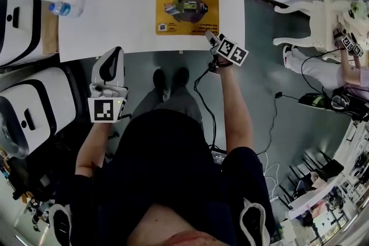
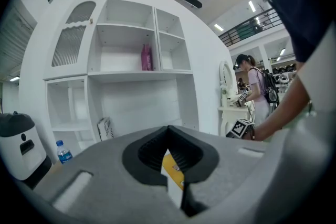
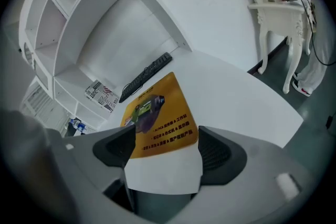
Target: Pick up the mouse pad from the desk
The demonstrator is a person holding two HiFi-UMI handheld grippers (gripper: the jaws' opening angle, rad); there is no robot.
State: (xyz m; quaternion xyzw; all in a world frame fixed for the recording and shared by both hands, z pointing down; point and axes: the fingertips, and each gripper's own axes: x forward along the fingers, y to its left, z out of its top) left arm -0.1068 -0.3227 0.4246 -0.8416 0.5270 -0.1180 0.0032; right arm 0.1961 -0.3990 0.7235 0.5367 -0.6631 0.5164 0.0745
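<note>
Our yellow mouse pad [image 1: 187,10] lies flat on the white surface [image 1: 115,20], near its front edge; only the right gripper view shows our right claw [image 3: 163,152] wide open, empty, at the pad's near edge; our left claw [image 2: 170,160] is pinched together, empty, off the surface.

Bright, even indoor light fills all three views. Ceiling strip lights [image 2: 218,27] glow above and to the right of the left gripper [image 2: 168,128]. The white desk [image 3: 236,86] ahead of the right gripper [image 3: 164,152] looks almost overexposed, with only soft shadows. Both gripper views bend strongly towards dark, vignetted rims, and the gripper bodies nearest the lens are blurred.
</note>
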